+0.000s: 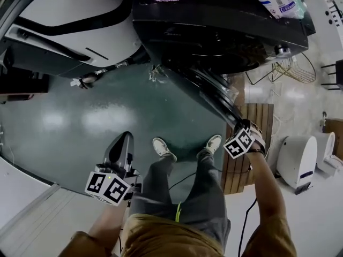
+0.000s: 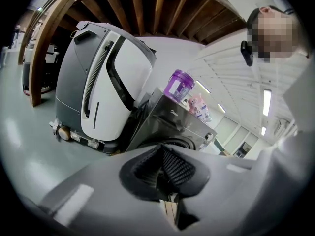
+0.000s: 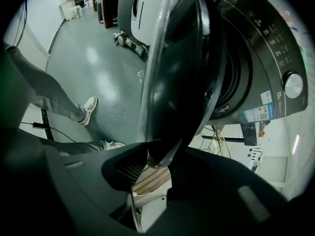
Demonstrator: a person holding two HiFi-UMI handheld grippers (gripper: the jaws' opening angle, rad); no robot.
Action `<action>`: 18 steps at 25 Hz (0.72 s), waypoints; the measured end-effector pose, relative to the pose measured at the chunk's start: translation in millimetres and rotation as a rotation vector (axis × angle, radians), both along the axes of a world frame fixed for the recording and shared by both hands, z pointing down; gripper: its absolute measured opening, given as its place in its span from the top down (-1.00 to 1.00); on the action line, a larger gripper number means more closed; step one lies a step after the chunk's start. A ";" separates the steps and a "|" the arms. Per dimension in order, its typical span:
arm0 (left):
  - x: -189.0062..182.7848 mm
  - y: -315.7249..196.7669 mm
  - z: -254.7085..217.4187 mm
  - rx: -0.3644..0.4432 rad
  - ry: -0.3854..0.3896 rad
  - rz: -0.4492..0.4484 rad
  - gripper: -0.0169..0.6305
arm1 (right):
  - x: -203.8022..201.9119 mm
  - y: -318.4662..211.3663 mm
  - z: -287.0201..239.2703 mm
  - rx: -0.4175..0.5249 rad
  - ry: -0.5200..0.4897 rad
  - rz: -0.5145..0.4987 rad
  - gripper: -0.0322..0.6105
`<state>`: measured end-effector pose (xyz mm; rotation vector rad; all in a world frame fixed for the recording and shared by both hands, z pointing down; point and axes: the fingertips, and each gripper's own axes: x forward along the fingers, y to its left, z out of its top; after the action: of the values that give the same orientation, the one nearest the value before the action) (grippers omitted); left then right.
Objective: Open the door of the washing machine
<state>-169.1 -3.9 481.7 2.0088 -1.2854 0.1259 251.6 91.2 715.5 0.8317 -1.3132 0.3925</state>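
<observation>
Ahead of the left claw [image 2: 165, 168] and off to its left, a large grey-and-white floor-cleaning machine [image 2: 98, 87] stands on the glossy green floor [image 1: 80, 116]. Beyond and above that claw's tip a purple container [image 2: 180, 85] stands upright, with a pink-and-white printed pouch [image 2: 199, 107] just beside it on the right. Dark wooden beams [image 2: 147, 9] run overhead. Beneath the right claw [image 3: 155, 156] lies a slatted wooden platform [image 1: 260, 122]. To the right of that claw a rounded white appliance [image 1: 297, 162] sits on the pale floor, and farther ahead on the same side is a wire rack [image 1: 295, 71].
</observation>
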 end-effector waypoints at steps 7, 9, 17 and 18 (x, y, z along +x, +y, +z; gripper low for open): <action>13.2 22.1 -15.0 0.012 0.010 -0.027 0.76 | -42.3 27.7 -9.3 -0.012 -0.103 -0.074 0.53; 17.9 30.4 -18.8 0.011 0.010 -0.043 0.76 | -52.2 36.3 -8.2 -0.016 -0.134 -0.087 0.52; 21.3 61.7 -33.4 0.019 -0.016 -0.123 0.76 | -91.8 61.4 -12.2 -0.017 -0.248 -0.175 0.52; 21.1 65.1 -34.8 0.021 -0.019 -0.132 0.76 | -96.8 64.2 -12.7 -0.018 -0.262 -0.183 0.52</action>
<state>-147.9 61.2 446.9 1.9383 -1.4322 0.0689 154.8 155.4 702.8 0.6534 -1.6128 0.3761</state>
